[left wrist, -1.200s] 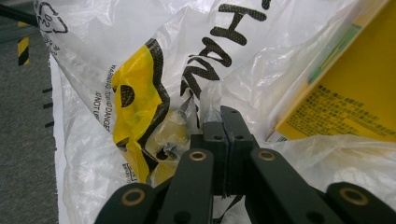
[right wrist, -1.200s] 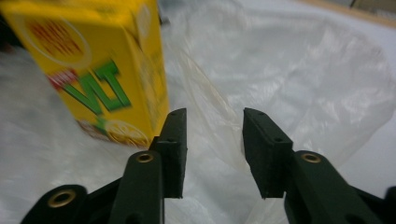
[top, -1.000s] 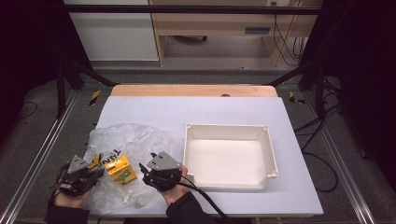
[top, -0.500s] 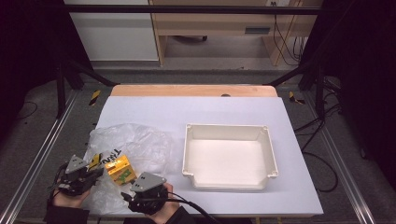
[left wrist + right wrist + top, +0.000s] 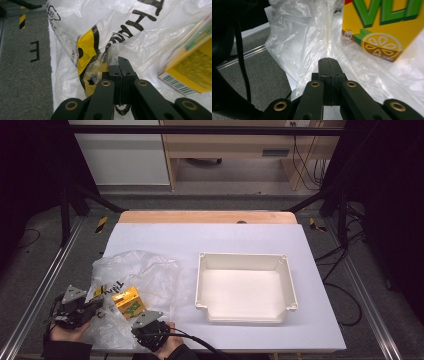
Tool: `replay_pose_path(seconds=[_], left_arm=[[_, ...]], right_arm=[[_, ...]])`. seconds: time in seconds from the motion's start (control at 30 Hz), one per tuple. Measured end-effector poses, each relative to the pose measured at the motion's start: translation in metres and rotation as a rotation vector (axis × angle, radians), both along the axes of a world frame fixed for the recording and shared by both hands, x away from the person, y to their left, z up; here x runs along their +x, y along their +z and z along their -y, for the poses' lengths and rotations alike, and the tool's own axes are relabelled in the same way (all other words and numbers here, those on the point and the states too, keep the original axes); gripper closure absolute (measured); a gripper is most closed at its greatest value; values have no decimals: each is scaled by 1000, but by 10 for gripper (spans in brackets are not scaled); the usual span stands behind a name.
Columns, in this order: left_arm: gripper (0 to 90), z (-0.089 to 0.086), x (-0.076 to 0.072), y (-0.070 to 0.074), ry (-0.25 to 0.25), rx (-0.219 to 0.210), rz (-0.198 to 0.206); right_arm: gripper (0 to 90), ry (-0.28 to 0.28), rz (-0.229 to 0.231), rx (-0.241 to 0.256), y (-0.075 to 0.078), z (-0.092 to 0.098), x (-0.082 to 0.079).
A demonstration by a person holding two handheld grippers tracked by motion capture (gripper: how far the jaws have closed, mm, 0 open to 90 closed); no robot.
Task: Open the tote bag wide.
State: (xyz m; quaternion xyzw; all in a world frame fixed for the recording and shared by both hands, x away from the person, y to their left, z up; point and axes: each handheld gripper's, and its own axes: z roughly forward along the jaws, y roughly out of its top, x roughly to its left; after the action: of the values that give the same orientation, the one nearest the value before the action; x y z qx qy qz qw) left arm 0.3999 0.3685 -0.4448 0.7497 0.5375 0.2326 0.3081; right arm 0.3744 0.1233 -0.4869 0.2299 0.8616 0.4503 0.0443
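Your left hand-held gripper (image 5: 95, 306) sits at the near left corner of the table (image 5: 210, 237), its jaws pressed together on a fold of the clear plastic bag (image 5: 140, 275). In the left gripper view the left hand-held gripper (image 5: 119, 62) pinches the bag (image 5: 105, 27) where its yellow and black print bunches up, with no gap showing between the jaws.

Your right hand-held gripper (image 5: 146, 322) is at the near edge, just right of the left one. In the right gripper view the right hand-held gripper (image 5: 329, 60) is clamped on a thin ridge of the bag's film (image 5: 297, 42), jaws closed flat against each other.

The yellow drink carton (image 5: 129, 302) lies inside the bag between the two grippers, tilted; it shows to the right in the left gripper view (image 5: 192, 67) and just beyond the jaws in the right gripper view (image 5: 384, 27).

The white tray (image 5: 287, 285) stands to the right of the bag, apart from it.

Compared with a second ago, your right hand-held gripper has come left and nearer to you, from beside the tray's near left corner to the bag's near edge. Your left hand-held gripper has stayed where it was.
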Motion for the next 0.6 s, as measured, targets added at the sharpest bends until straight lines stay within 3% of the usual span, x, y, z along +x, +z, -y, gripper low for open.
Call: replay_pose_path(seconds=[0.13,0.23,0.27,0.4,0.47,0.6], left_arm=[[895,-1,3,-5,8,12,-24],[894,1,7,-13,-20,14,-45],[881,4,9,-16,-27,17,-47],[819,6,10,-17,-36,13,-50],[772,5,10,-17,-44,-10,-37],[594,4,8,-14,-58,-27,-4]], right_arm=[[900,-3,0,-4,-7,-5,1],[890,2,-1,0,-7,-4,2],[821,-9,9,-1,-6,-2,1],[739,-10,20,38,-2,5,2],[654,-20,41,86,5,15,4],[493,-59,73,167,16,30,9]])
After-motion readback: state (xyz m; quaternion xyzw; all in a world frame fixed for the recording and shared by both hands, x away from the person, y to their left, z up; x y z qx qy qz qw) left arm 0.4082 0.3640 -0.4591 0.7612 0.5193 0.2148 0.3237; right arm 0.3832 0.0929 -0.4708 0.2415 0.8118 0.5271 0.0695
